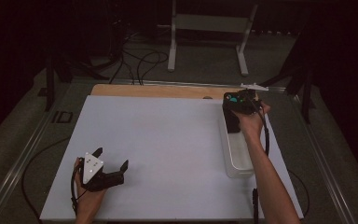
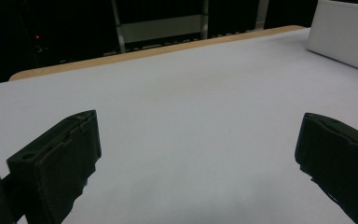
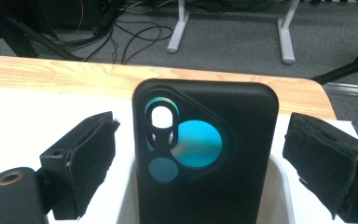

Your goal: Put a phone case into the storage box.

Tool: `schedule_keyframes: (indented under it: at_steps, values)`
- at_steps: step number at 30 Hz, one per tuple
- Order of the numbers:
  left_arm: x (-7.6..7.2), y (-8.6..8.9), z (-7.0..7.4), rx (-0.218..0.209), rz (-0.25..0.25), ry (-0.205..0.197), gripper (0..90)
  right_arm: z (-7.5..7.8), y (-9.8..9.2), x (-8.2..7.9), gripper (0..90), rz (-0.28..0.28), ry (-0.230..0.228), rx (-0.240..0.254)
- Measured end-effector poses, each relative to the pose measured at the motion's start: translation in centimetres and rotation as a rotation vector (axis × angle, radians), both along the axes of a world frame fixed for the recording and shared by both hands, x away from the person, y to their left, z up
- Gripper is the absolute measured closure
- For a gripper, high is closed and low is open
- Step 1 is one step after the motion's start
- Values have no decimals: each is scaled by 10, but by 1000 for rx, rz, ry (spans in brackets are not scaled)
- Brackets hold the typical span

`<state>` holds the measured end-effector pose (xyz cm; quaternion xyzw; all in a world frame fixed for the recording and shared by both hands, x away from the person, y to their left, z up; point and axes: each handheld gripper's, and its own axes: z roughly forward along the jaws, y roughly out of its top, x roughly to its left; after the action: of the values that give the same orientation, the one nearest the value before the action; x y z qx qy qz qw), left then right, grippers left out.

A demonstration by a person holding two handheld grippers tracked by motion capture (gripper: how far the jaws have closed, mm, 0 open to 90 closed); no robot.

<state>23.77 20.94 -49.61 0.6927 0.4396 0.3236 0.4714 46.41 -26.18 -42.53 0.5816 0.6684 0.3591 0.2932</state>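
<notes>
— Phone point(image 3: 205, 154) in a black case is seen standing upright in the far end of the white bin point(image 1: 237, 156), camera cluster facing out. How is it judged to handle?

— Light, stiff and smooth, so slip is likely. The right gripper point(image 3: 205, 163) is held spread to either side of it, clamped on nothing; the long side edges are best taken. Well away from the bin, the left gripper point(image 1: 113, 163) is kept apart too
</notes>
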Motion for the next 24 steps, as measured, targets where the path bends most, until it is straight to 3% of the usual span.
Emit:
schedule_keyframes:
  at_steps: [6, 13, 19, 24]
  values:
    - [0, 0, 0, -1, -1, 0, 7, 4, -2, -4, 93, 6, -13, 25]
    - [1, -1, -1, -2, -14, 14, 7, 14, 0, -16, 94, 58, -36, 47]
    - [2, 1, 0, -3, -22, 25, 7, 20, 9, -34, 94, 151, -56, 63]
    - [5, 7, 2, -6, -36, 56, 6, 24, 19, -51, 94, 243, -69, 61]
